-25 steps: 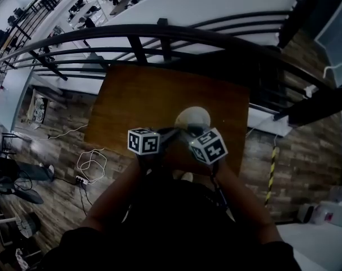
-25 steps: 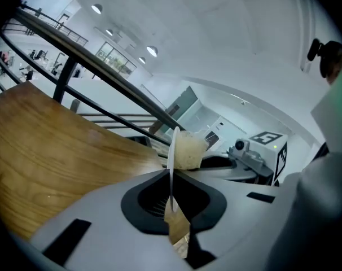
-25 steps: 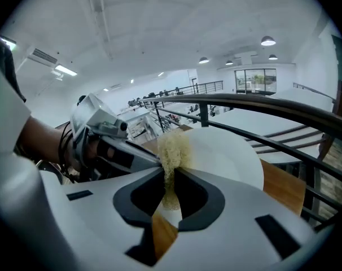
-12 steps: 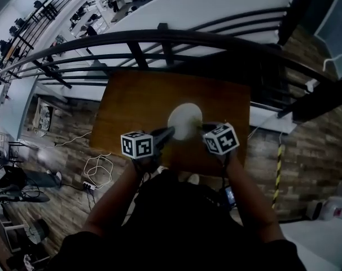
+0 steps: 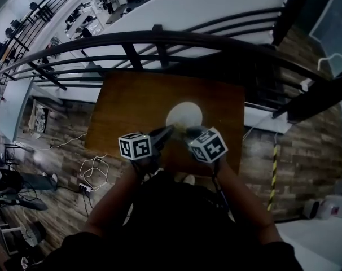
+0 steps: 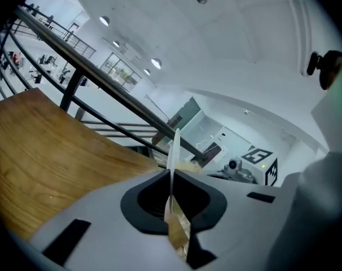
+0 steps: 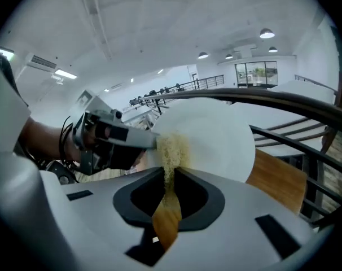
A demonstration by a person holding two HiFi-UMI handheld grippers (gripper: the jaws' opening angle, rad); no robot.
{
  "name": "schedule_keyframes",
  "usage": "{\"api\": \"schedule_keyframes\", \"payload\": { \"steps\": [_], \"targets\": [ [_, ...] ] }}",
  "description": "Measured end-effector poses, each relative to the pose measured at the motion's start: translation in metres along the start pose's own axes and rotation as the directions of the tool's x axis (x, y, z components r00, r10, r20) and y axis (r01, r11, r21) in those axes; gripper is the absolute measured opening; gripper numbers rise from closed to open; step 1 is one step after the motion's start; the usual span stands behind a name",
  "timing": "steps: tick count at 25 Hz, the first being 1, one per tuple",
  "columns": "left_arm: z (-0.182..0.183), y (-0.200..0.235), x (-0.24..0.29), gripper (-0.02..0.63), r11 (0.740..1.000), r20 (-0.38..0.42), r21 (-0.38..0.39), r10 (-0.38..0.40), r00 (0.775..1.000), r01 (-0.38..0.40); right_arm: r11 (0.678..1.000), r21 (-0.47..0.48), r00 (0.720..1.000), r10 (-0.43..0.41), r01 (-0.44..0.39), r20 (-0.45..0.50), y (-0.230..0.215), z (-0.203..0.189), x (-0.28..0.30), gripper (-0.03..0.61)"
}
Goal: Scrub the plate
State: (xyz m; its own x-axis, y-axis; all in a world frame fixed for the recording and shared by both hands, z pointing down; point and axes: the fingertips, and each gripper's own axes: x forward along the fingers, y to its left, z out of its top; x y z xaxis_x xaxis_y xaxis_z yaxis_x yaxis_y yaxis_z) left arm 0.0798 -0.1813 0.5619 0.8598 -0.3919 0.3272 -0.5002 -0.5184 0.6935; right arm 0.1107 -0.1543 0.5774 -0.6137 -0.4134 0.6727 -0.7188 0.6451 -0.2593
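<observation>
Well, we work at a wooden table (image 5: 131,97) beside a black railing (image 5: 159,37) above an open hall. Over the table's near side our left gripper (image 5: 166,132) is clamped on the rim of the white plate (image 5: 184,116), which stands on edge, its face turned to our right gripper (image 5: 189,132). That one is closed on a yellowish scrub pad (image 7: 171,147) pressed against the plate's face.

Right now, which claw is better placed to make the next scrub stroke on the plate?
Right. The right claw is shut on the sponge, which lies against the face of the plate. The left claw is clamped on its rim, so it is best left steadying it.
</observation>
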Motion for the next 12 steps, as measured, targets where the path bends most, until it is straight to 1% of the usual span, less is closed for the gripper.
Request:
{"api": "schedule_keyframes", "payload": {
  "steps": [2,6,9,12],
  "targets": [
    [0.004,0.002,-0.004,0.023,1.0,0.007,0.001,0.004,1.0,-0.004,1.0,0.022,1.0,-0.004,0.005,-0.026,-0.006,-0.016,0.0,0.054],
    [0.003,0.003,-0.01,0.023,1.0,0.006,0.006,0.001,1.0,-0.001,0.995,0.057,0.996,-0.081,0.083,-0.039,-0.042,-0.024,-0.012,0.054],
    [-0.006,-0.005,-0.009,0.023,0.999,-0.021,0.033,-0.016,1.0,0.017,0.988,0.057,0.989,-0.143,0.144,-0.024,-0.067,-0.014,-0.025,0.054],
    [-0.013,-0.012,-0.007,0.025,0.998,-0.054,0.06,-0.027,0.998,0.03,0.984,0.036,0.985,-0.173,0.172,0.009,-0.073,0.01,-0.033,0.054]
  ]
}}
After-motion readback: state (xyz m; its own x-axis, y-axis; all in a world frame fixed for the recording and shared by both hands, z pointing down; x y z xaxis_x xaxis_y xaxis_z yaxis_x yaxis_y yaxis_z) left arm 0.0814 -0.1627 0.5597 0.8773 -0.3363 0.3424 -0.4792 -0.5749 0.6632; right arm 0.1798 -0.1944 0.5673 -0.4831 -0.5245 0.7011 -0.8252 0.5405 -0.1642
